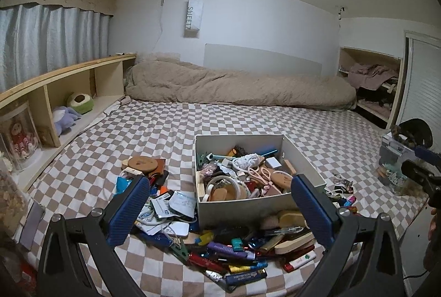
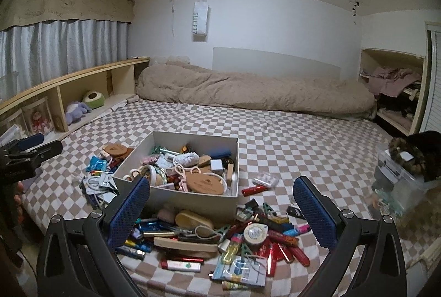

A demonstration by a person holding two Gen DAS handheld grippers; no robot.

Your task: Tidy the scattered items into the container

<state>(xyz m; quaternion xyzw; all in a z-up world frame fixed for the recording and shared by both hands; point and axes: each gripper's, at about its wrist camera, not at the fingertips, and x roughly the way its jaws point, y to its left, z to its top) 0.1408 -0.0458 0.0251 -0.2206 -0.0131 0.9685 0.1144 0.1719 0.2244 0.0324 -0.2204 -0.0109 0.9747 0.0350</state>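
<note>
On checked bedspread (image 1: 248, 120) | box (image 1: 242, 203) mid-bed, part filled; clutter (image 2: 209, 236) heaped at its near and left sides | left gripper (image 1: 220, 211) spread wide, empty | right gripper (image 2: 222, 211) spread wide, empty | duvet (image 2: 248, 90) along far wall, shelf (image 1: 63, 82) left, curtain (image 1: 49, 40) above

A home bedroom: checkered bed (image 1: 248, 120), rumpled beige duvet (image 1: 234, 87), curtains (image 1: 52, 40), plush toys (image 1: 67, 118).

The box (image 2: 176, 197) looks like matt cardboard; beside it, glossy plastic lighters (image 2: 286, 250) lie on the soft checked cloth of the bed (image 2: 289, 137).
</note>
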